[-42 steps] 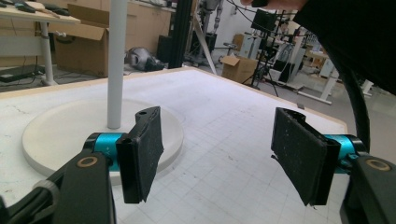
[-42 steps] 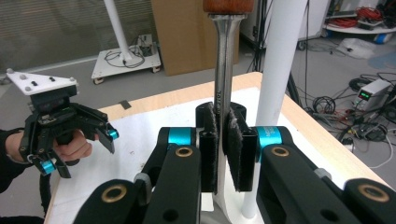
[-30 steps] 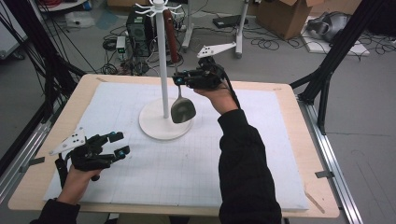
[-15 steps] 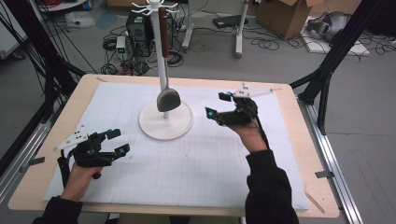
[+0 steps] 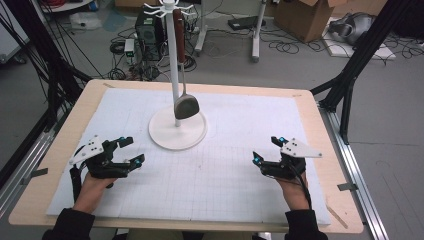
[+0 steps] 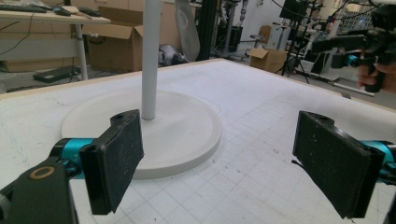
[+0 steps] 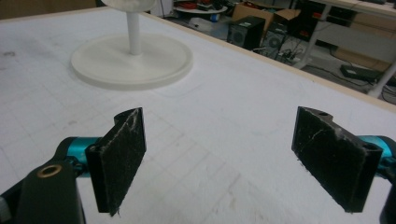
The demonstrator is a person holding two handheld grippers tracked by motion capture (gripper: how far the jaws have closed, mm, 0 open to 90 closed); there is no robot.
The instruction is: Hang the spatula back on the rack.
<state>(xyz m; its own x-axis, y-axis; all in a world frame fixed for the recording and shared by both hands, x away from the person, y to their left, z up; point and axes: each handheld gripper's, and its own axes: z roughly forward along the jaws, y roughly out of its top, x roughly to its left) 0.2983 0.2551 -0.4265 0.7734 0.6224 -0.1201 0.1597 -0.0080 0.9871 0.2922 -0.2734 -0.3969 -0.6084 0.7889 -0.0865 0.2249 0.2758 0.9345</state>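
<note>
The big wooden worktop (image 5: 60, 150) has a white mat (image 5: 230, 170) with thin grid lines lying on it. Near the back middle of the mat stands a white stand (image 5: 176, 75) with a round flat foot and a tall thin pole. A spatula (image 5: 184, 95) with a brown handle hangs from a hook at the top of the pole. Its grey flat end hangs low, just above the round foot and right beside the pole.

The left gripper (image 5: 126, 151) sits low over the mat at the front left, near the foot of the stand. Its jaws are wide apart and hold nothing.

The right gripper (image 5: 269, 150) is over the mat at the front right, well apart from the stand. Its jaws have just been opening, and now they are wide apart with nothing between them.
</note>
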